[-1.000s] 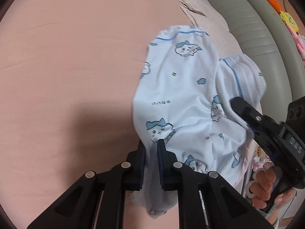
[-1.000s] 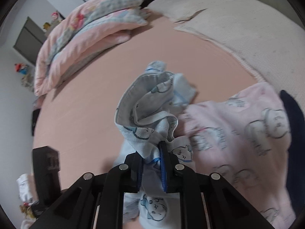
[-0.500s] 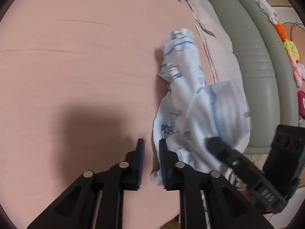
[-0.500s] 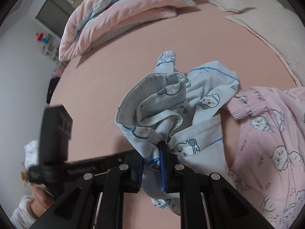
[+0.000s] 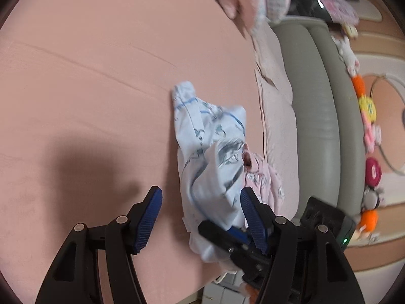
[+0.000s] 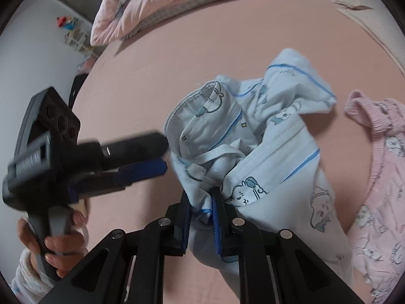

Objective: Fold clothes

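A crumpled light blue garment with cartoon prints and blue piping lies bunched on the pink bed sheet. My right gripper is shut on a fold of the garment at its near edge. That same gripper shows low in the left wrist view, pinching the cloth. My left gripper is open wide, and the garment's near part lies between and just ahead of its fingers. In the right wrist view the left gripper hovers at the garment's left side, held by a hand.
A pink printed garment lies right of the blue one, partly under it. Folded pink quilts sit at the far end of the bed. A grey padded bed edge and small toys run along the right.
My left gripper let go of the blue garment and opened wide. The garment dropped from hanging spread to a bunched heap on the sheet. The right gripper kept its hold.
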Available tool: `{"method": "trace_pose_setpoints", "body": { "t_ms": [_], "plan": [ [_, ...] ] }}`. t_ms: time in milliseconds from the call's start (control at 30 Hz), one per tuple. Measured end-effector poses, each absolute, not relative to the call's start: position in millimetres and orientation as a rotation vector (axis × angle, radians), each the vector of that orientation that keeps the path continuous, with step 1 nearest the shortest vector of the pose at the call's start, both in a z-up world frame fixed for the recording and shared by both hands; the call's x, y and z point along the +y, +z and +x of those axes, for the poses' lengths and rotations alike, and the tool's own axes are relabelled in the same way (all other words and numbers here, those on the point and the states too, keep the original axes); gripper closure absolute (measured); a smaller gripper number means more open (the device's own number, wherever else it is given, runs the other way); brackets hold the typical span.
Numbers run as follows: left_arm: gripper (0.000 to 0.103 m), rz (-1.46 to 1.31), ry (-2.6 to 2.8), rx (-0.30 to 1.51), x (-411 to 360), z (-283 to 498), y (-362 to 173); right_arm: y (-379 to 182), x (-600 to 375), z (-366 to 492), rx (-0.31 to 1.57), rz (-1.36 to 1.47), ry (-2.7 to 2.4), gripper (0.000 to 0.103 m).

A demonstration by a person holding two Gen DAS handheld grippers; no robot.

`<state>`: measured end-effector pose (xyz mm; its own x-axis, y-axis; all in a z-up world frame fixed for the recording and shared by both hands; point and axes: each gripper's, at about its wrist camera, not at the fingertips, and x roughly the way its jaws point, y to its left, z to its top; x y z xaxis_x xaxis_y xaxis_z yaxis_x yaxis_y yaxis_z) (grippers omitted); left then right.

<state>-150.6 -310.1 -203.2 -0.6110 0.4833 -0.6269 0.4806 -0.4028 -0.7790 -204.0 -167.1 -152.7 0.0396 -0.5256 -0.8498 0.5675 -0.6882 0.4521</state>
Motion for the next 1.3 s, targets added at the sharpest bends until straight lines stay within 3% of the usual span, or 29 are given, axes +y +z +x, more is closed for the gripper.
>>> {"method": "trace_pose_setpoints", "body": {
  "t_ms": [467,633,833,1033,1067,1200,1300],
  "plan": [
    [0.042,-1.364,2.234,-1.615,-299.6,-154.6,-231.4,-181.3,-206.9,-179.6,0.190,1.544,-1.719,0.089],
    [0.052,-1.436,2.250,-1.557,-292.6,-163.2,-238.8,-181.7,-213.3,-174.1,0.264,1.519,-1.746,0.089],
    [0.079,-1.517,2.247,-1.586,-297.1,-152.1,-251.8,-173.6,-210.7,-169.6,0.317,1.499,-1.770,0.089],
    [0.081,-1.561,2.266,-1.524,-294.2,-152.2,-252.9,-158.6,-200.1,-171.6,0.384,1.494,-1.804,0.089],
    [0.081,-1.572,2.273,-1.507,-293.6,-152.8,-252.8,-154.3,-196.6,-173.4,0.392,1.495,-1.813,0.088],
    [0.081,-1.580,2.285,-1.488,-293.2,-150.7,-253.3,-131.6,-172.7,-184.9,0.393,1.459,-1.885,0.062],
    [0.081,-1.594,2.303,-1.463,-288.7,-154.9,-253.8,-118.8,-144.3,-193.6,0.386,1.444,-1.948,0.059]
  ]
}}
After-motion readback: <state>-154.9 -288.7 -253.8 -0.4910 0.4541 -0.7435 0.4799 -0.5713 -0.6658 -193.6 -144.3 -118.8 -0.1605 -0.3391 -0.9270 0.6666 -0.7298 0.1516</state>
